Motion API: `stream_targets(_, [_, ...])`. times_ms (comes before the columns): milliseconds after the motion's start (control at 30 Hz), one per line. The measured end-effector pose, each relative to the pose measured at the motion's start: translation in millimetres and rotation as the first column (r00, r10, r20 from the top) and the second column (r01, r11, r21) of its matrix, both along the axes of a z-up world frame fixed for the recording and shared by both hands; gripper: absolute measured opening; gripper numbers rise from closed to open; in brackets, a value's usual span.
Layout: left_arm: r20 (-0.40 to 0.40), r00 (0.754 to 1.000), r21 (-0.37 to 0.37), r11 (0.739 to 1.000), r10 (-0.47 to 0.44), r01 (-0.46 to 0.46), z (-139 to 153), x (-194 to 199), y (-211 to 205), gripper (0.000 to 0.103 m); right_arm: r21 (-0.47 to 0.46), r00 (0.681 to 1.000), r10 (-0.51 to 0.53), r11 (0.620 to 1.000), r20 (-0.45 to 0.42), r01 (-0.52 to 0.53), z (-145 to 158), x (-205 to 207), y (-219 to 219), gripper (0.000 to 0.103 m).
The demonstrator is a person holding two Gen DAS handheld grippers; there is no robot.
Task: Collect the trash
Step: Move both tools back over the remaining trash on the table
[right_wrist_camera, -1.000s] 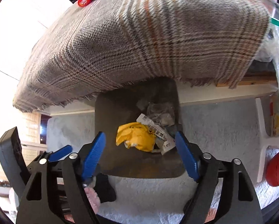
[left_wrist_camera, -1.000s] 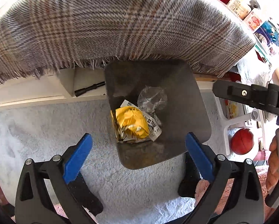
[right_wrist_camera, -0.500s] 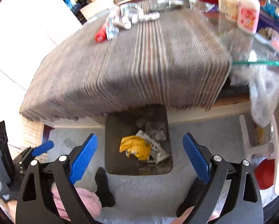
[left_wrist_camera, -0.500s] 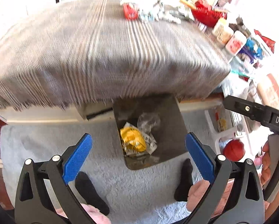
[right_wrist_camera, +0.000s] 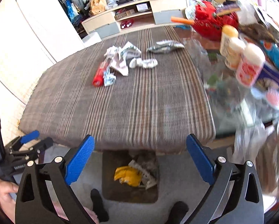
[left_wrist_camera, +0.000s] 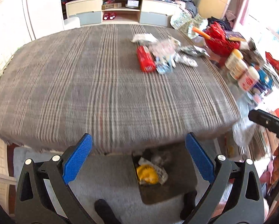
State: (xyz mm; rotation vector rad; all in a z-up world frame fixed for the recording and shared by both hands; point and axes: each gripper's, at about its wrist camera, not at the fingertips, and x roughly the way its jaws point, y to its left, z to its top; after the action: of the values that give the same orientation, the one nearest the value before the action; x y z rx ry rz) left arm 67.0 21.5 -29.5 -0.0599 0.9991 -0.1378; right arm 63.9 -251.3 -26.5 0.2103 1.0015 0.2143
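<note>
Nearest each camera, the left hand-held gripper (left_wrist_camera: 139,155) and the right hand-held gripper (right_wrist_camera: 140,154) both stood spread wide with nothing between their blue pads; the right one's jaws had just been opening. Below them, at 6 o'clock on the pale carpet, a dark bin (right_wrist_camera: 111,192) sat half under the edge of the surface (left_wrist_camera: 83,85), already holding a yellow wrapper (right_wrist_camera: 128,175) and crumpled paper. Beyond lay the plaid cloth, bare across its near half. The remaining trash was a cluster farther on: from the right hand-held gripper at about 12 o'clock, from the left at 1 o'clock. A red packet (right_wrist_camera: 99,74) lay nearest, its long axis running away from the cameras and tilted slightly, touching a blue-and-white wrapper (right_wrist_camera: 109,78); crumpled white papers (right_wrist_camera: 124,56) and silvery foil wrappers (right_wrist_camera: 164,46) lay behind. By that view the right hand looked better placed to reach it. Motion blur smeared the jars and clutter at 2 to 3 o'clock, and the bin's far side was hidden under the cloth.
</note>
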Motion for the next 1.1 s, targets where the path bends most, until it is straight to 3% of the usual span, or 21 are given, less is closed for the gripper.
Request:
stream_targets(200, [0.035,0.999,0.039,0.999,0.013,-0.014,9.4,61.2,-0.5,0.095,-0.034,0.998,0.032,0.999,0.046,-0.031,-0.7,52.6,5.3,0.099])
stream_targets(433, [0.053,0.999,0.064,0.998,0.006,-0.009,10.9,127.2,-13.4,0.092,0.008,0.997,0.034,0.999,0.064,-0.034,-7.7,119.0,7.4,0.097])
stream_targets(467, [0.05,0.999,0.067,0.998,0.005,-0.008,9.4,137.5,-16.4,0.089,0.005,0.997,0.036,0.999,0.066,-0.036,-8.2,126.3,8.1,0.094])
stream_targets(533, [0.039,0.999,0.071,0.997,0.009,-0.012,6.1,154.0,-18.9,0.077,-0.008,0.997,0.046,0.999,0.061,-0.046,-11.9,145.0,10.5,0.079])
stream_targets(733, [-0.002,1.0,0.098,0.995,-0.002,0.003,-14.7,196.1,-24.3,0.07,0.025,0.998,0.053,0.998,0.018,-0.053,-34.9,183.4,11.6,0.057])
stream_targets(833, [-0.03,1.0,0.115,0.993,-0.005,0.009,-28.1,210.3,-24.7,0.062,0.022,0.998,0.068,0.997,0.017,-0.069,-42.2,191.4,16.1,0.051])
stream_targets(900, [-0.045,0.999,0.117,0.993,-0.004,0.009,-35.1,216.7,-24.8,0.061,0.008,0.996,0.084,0.996,0.019,-0.084,-44.4,193.9,20.3,0.05])
stream_targets(1000, [-0.068,0.997,0.046,0.999,-0.02,0.023,-41.3,222.4,-25.0,0.061,-0.01,0.994,0.102,0.995,0.035,-0.102,-43.8,195.3,25.5,0.05])
stream_targets(1100, [-0.07,0.997,0.054,0.998,-0.032,0.036,-46.1,225.7,-31.5,0.061,-0.02,0.992,0.12,0.993,0.033,-0.119,-46.1,199.1,28.0,0.046])
